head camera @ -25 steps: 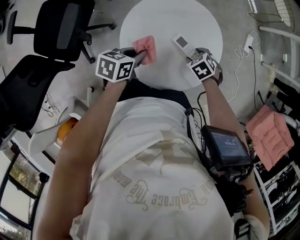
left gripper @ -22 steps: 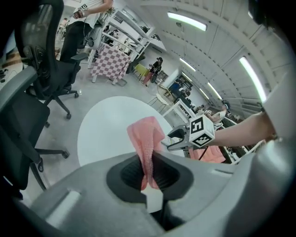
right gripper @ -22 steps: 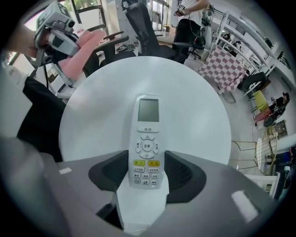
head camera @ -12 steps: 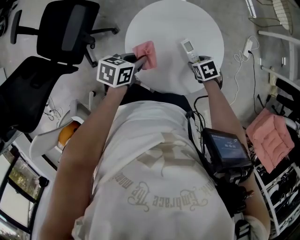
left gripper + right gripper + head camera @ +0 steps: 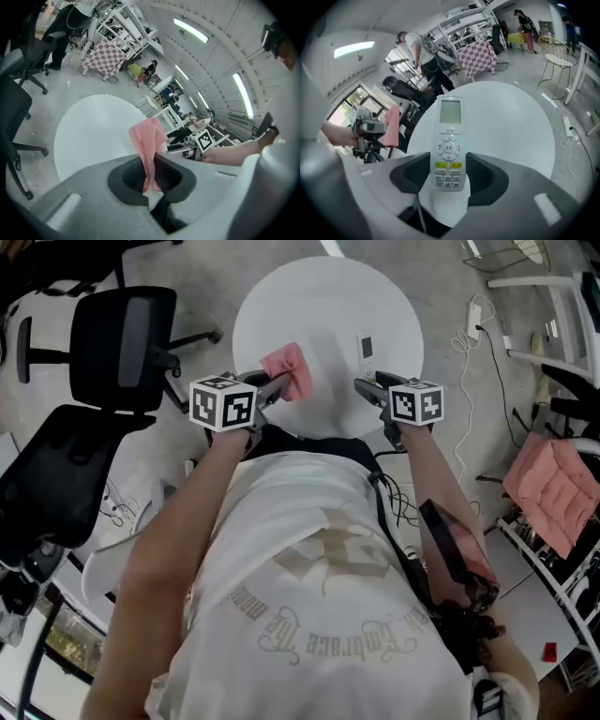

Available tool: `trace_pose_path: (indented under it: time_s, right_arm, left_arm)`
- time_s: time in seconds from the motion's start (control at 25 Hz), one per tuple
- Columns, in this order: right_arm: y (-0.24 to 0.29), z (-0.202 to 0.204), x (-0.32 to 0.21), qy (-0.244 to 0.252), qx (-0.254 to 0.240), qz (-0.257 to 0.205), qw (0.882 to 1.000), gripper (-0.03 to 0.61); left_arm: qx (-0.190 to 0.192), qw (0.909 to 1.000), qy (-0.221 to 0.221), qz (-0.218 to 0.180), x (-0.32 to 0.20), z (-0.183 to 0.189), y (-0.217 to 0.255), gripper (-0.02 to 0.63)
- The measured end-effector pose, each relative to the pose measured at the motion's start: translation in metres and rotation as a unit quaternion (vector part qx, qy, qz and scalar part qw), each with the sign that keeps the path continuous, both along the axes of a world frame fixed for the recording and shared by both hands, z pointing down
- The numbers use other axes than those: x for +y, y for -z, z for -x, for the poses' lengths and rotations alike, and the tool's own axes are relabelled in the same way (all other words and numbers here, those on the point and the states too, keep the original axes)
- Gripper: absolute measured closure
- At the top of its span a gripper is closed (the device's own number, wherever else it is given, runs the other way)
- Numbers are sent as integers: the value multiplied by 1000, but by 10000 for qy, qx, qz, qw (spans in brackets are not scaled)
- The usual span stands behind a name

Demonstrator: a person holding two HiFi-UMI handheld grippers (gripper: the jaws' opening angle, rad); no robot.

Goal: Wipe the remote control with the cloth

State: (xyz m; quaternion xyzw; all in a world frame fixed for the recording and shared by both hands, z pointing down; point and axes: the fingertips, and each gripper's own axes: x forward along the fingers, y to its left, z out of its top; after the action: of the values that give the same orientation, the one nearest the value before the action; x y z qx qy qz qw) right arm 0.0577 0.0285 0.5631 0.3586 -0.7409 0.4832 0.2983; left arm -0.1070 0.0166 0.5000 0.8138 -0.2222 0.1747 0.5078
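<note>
A white round table (image 5: 328,296) stands in front of me. My left gripper (image 5: 277,382) is shut on a pink cloth (image 5: 288,367), which hangs upward out of the jaws over the table's near left edge. In the left gripper view the cloth (image 5: 149,140) is pinched between the dark pads of the left gripper (image 5: 151,164). My right gripper (image 5: 370,382) is shut on the lower end of a white remote control (image 5: 366,348). Its screen and buttons face up in the right gripper view, where the remote control (image 5: 449,140) sticks out of the right gripper (image 5: 449,171) over the table (image 5: 506,126).
Two black office chairs (image 5: 122,329) (image 5: 56,465) stand left of the table. A power strip with a cable (image 5: 473,320) lies on the floor to the right. A pink cushion (image 5: 558,488) rests on a rack at far right. People stand far behind (image 5: 417,51).
The right gripper has swung the remote from a slant to pointing straight away. Both grippers drew a little nearer to me. The cloth stays in the left gripper.
</note>
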Motion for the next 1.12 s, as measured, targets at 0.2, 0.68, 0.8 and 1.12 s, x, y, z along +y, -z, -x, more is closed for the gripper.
trace_pose_path:
  time_s: [0.2,0.68,0.8,1.12]
  right_arm:
    - [54,21,-10,-496,-1137,-544,9908,330]
    - [176,52,-17,-965,-3555,-1586,9161,330]
    - [194,55,-14,-948,-3927,-1713,8986,330]
    - [198,60,-5,-654,-3927,-1660,9022,330]
  left_arm:
    - [630,9977,-240,112,0,-19,19,595]
    - [1911,9667,-1701,-97,30,-76,89,595]
    - [2154,9601,-1783,-85,33,-86,103,595]
    - [2164,9619,-1665,-117,21,-92,109,595]
